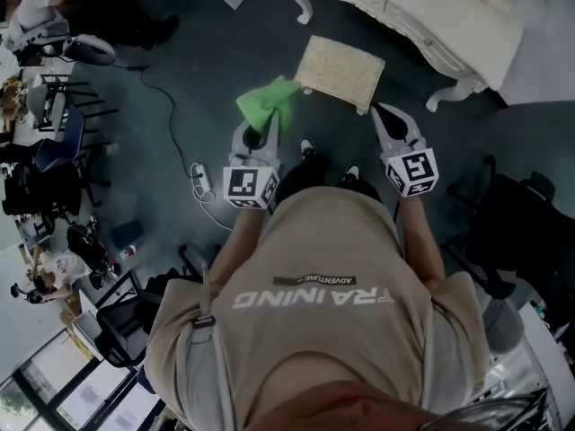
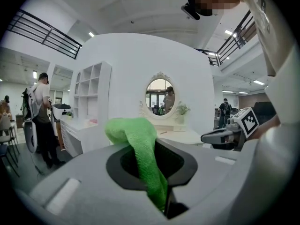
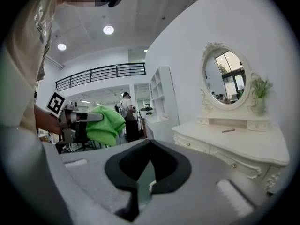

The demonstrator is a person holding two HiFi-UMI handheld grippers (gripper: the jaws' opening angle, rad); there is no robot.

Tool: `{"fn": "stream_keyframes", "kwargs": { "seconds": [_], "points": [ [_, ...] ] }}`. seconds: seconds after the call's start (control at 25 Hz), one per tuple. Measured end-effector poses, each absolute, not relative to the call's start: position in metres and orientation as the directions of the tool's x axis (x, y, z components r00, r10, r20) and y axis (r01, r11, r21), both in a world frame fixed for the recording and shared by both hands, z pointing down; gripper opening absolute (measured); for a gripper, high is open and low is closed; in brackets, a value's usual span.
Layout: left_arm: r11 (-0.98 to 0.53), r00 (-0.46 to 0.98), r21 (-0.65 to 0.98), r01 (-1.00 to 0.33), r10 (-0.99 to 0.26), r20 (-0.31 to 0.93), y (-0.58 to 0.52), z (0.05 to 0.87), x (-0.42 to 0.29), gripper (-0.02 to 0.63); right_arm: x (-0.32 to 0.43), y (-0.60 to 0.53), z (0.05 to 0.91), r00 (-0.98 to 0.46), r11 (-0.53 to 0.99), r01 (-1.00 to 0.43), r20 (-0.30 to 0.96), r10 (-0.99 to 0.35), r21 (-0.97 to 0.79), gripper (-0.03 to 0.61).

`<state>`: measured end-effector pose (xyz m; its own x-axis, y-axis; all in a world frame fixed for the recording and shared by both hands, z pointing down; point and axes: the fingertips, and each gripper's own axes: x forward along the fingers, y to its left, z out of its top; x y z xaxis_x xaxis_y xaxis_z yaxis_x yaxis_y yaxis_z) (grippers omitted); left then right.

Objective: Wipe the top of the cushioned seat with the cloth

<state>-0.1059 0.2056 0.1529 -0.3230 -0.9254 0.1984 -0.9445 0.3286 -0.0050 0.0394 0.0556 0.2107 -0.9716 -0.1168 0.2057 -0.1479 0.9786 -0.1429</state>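
The cushioned seat (image 1: pixel 340 70), a beige padded stool with white legs, stands on the dark floor just ahead of the person's feet. A bright green cloth (image 1: pixel 268 103) bunches up at the seat's left corner, above the floor, with my left gripper (image 1: pixel 268 122) shut on it. In the left gripper view the cloth (image 2: pixel 140 144) hangs out of the left gripper (image 2: pixel 153 146) and folds over to the left. My right gripper (image 1: pixel 381 110) is held off the seat's right front corner. Its jaws meet with nothing between them (image 3: pixel 150 141). Neither gripper view shows the seat.
A white dressing table (image 1: pixel 422 16) with an oval mirror (image 3: pixel 226 76) stands just behind the seat. A power strip and cable (image 1: pixel 200 180) lie on the floor at the left. Chairs (image 1: pixel 63 133) crowd the far left. A person (image 2: pixel 42 121) stands by white shelves (image 2: pixel 91 102).
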Motion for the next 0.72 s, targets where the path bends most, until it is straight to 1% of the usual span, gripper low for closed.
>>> {"fn": "stream_keyframes", "kwargs": {
  "seconds": [0.12,0.36,0.56,0.72],
  "points": [
    [0.297,-0.292,0.000,-0.955,-0.939,0.184,0.195,0.154,-0.130,0.048,0.017,0.050,0.202,-0.970,0.980,-0.169,0.196,-0.145,-0.108,0.002],
    [0.221,-0.219,-0.004,-0.975,-0.965,0.147,0.184,0.139,-0.183,0.048,-0.029,0.057,0.185,-0.962,0.974,-0.205,0.203,-0.182,-0.098,0.002],
    [0.157,-0.151,0.028,-0.987,-0.976,0.160,0.183,0.154,-0.227,0.048,-0.074,0.072,0.180,-0.954,0.975,-0.210,0.232,-0.189,-0.069,0.002],
    [0.107,-0.097,0.050,-0.993,-0.981,0.169,0.176,0.174,-0.253,0.046,-0.087,0.074,0.189,-0.930,0.955,-0.290,0.254,-0.267,-0.057,0.002]
  ]
}}
